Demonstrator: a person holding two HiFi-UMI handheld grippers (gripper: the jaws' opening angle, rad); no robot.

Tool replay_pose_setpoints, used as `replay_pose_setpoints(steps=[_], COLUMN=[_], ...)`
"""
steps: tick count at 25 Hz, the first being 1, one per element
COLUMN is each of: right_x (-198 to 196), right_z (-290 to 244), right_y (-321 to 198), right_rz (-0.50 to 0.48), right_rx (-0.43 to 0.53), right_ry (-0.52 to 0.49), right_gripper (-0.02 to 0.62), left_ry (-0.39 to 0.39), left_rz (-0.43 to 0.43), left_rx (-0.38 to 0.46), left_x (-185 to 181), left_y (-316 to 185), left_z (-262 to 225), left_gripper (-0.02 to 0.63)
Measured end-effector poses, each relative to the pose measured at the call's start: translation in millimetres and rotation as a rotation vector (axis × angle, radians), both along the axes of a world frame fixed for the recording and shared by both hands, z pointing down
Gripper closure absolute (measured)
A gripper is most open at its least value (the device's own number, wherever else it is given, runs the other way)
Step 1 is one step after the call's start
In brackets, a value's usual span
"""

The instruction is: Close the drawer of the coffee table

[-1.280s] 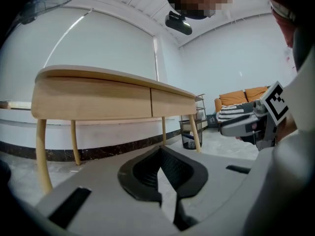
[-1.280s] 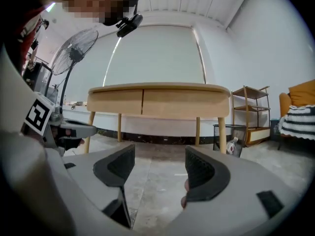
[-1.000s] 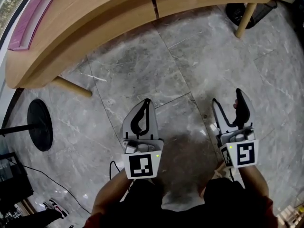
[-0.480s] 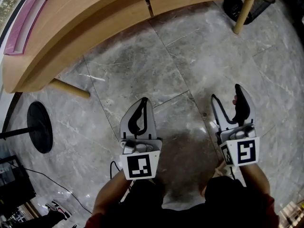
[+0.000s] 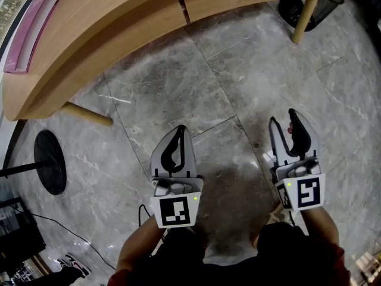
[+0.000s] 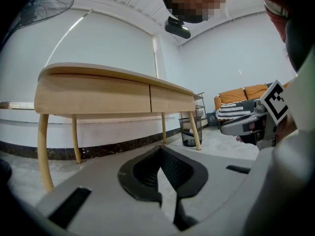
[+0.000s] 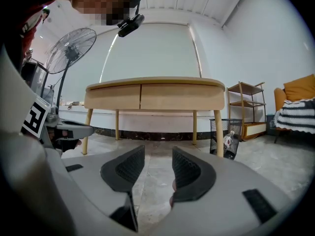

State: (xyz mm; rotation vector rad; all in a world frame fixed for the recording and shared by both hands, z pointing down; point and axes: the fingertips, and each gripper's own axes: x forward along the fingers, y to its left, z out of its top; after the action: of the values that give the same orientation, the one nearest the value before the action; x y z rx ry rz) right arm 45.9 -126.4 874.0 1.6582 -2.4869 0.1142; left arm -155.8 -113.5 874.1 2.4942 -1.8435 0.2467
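All but wrapping up, judging from the frames: seeing both drawer fronts [image 7: 114, 97] of the coffee table [image 5: 89, 46] lying flush, no gap showing in either gripper view. Holding the left gripper [image 5: 181, 128] well back over the floor [image 5: 178, 70], jaws pinched together, empty. Holding the right gripper [image 5: 281, 117] beside it, jaws partway narrow, having just been closing on nothing. Touching no part of the table. Probably leaving nothing but retreating.
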Motion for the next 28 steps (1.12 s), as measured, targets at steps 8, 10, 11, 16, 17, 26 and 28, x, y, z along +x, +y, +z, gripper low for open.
replay_pose_setpoints(steps=[8, 10, 11, 16, 17, 26, 28], right_x=[4, 5, 6, 7, 5, -30, -33], right_z=[-2, -4, -6, -32, -42, -213, -270], right_y=[-2, -2, -3, -13, -13, 22, 31], right_rz=[0.016, 0.015, 0.012, 0.009, 0.005, -0.093, -0.086], right_rx=[0.015, 0.020, 0.022, 0.001, -0.011, -0.105, -0.124], right_ry=[-0.012, -0.014, -0.009, 0.013, 0.009, 0.025, 0.058], right_gripper=[0.598, 0.598, 0.598, 0.598, 0.598, 0.598, 0.598], left_ry=[0.001, -0.006, -0.019, -0.097, -0.106, -0.068, -0.031], left_rz=[0.001, 0.003, 0.008, 0.087, 0.114, 0.108, 0.055], left_rx=[-0.010, -0.007, -0.007, 0.015, 0.036, -0.020, -0.066], left_x=[0, -1, -1, -1, 0, -11, -18], left_y=[-3, -3, -3, -6, -5, 37, 51], left_z=[4, 4, 3, -22, -35, -212, -267], left_gripper=[0.600, 0.600, 0.600, 0.599, 0.600, 0.600, 0.599])
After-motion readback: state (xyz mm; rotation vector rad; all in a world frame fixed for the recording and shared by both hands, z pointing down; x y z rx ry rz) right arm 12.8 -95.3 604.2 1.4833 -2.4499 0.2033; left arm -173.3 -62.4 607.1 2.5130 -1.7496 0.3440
